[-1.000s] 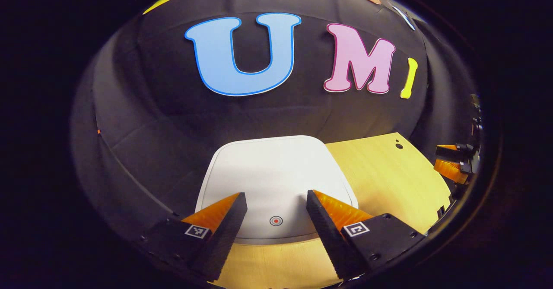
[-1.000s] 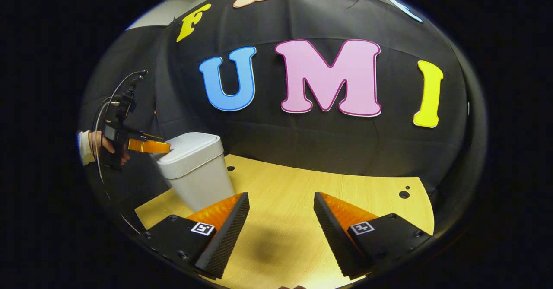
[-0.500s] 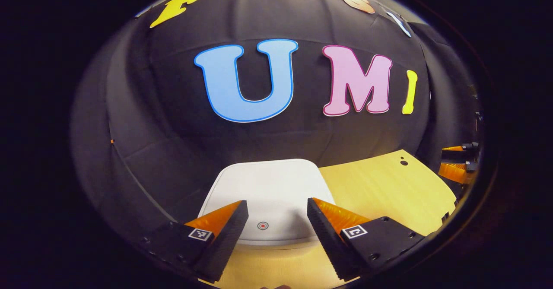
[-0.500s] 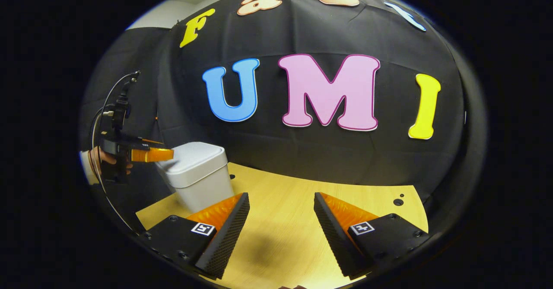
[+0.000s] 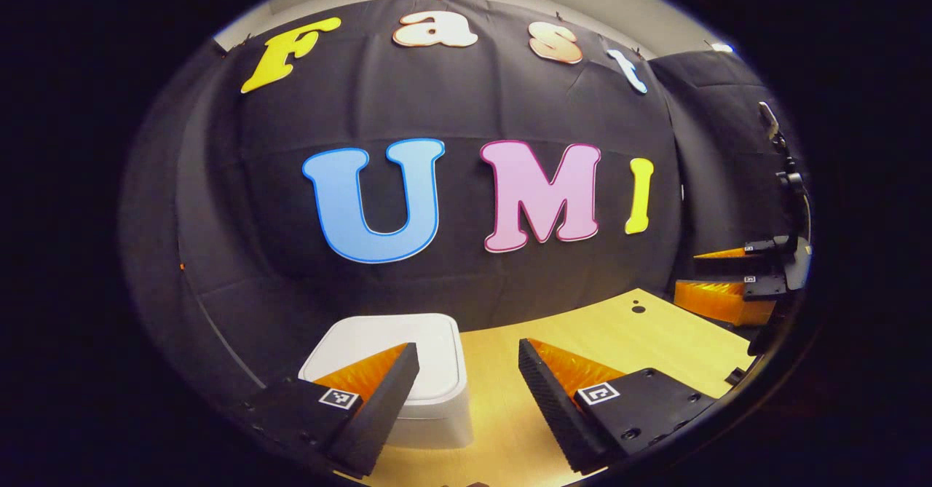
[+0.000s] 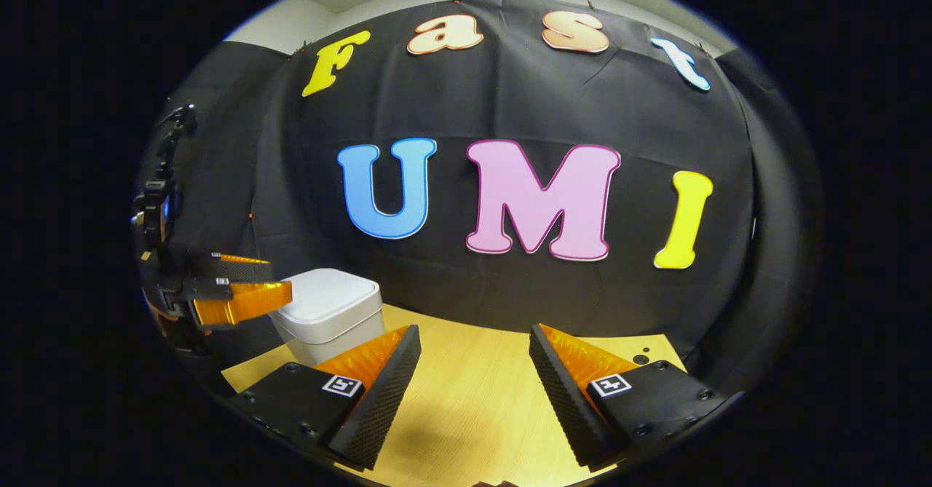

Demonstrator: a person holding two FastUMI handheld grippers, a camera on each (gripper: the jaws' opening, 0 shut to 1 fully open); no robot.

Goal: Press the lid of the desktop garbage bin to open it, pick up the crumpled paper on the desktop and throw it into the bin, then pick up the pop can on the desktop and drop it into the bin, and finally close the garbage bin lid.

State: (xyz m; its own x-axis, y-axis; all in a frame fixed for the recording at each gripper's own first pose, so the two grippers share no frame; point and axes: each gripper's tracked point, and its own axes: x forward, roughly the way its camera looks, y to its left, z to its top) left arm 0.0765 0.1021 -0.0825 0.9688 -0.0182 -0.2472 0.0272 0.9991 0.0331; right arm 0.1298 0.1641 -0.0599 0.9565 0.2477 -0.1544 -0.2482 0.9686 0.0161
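Two grippers are held with their jaws apart and nothing between them: the left gripper [image 5: 466, 378] is seen nearest in its own view, its fingers framing the near edge of the white desktop garbage bin [image 5: 393, 359], and the right gripper [image 6: 473, 378] is seen over the bare wooden desktop [image 6: 473, 414]. Just beyond, the bin is found at the left end of the desktop with its lid [image 6: 328, 301] lying flat and shut. Neither crumpled paper nor pop can is seen on the desktop, so the task is judged to be at or near its end. Should the lid not be latched, it could spring up again; a stray sweep of the left gripper, which sits close beside the bin, could knock the light bin askew. Small square coded markers are carried on the gripper bodies, but no readable brand or label is made out on the bin
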